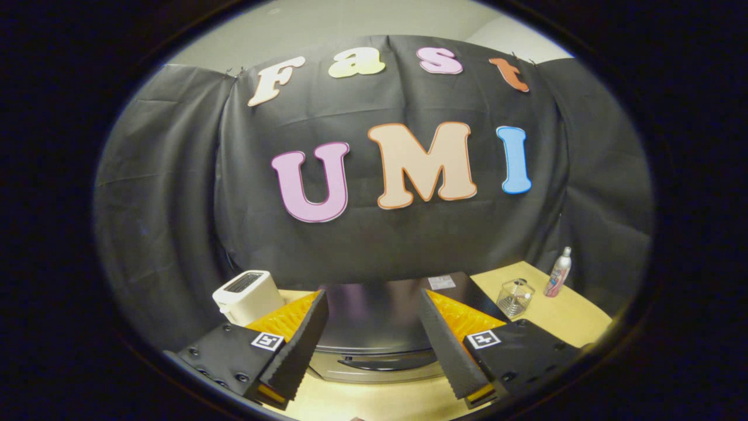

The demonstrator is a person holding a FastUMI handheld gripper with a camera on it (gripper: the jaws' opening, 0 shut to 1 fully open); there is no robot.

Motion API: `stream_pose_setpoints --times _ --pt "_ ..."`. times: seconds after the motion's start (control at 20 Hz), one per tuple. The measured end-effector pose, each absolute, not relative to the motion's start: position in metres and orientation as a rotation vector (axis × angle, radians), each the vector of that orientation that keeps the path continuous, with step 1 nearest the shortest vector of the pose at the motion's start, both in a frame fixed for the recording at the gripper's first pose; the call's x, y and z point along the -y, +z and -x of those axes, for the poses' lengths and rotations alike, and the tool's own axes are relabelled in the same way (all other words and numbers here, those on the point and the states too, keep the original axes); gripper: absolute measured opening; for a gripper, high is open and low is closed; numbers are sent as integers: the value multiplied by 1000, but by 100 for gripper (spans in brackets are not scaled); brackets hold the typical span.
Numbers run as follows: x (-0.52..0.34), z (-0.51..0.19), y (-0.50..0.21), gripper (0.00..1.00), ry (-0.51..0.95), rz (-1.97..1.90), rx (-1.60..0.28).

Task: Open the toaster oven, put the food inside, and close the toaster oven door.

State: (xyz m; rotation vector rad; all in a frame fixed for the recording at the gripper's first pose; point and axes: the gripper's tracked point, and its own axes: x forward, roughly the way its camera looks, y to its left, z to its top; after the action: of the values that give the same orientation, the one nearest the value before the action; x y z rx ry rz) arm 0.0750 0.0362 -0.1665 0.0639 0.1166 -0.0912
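We hover the tool [374, 345] above the oven [374, 327], fingers spread wide and empty, lined up over its door handle [380, 362] to pull it open.

The scene was dim, with soft light coming from above. The dark top of the toaster oven [374, 316] showed a weak, blurry reflection. The fisheye lens bent straight lines strongly near the edges, where the table [561, 310] and cloth looked darker and less sharp.
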Motion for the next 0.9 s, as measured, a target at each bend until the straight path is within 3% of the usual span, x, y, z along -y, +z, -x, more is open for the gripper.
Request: stream_pose_setpoints --times 0.65,0.9 --pt "-20 -94 -265 98 -104 -35 -214" --pt "-18 -101 -265 98 -74 -13 -158"
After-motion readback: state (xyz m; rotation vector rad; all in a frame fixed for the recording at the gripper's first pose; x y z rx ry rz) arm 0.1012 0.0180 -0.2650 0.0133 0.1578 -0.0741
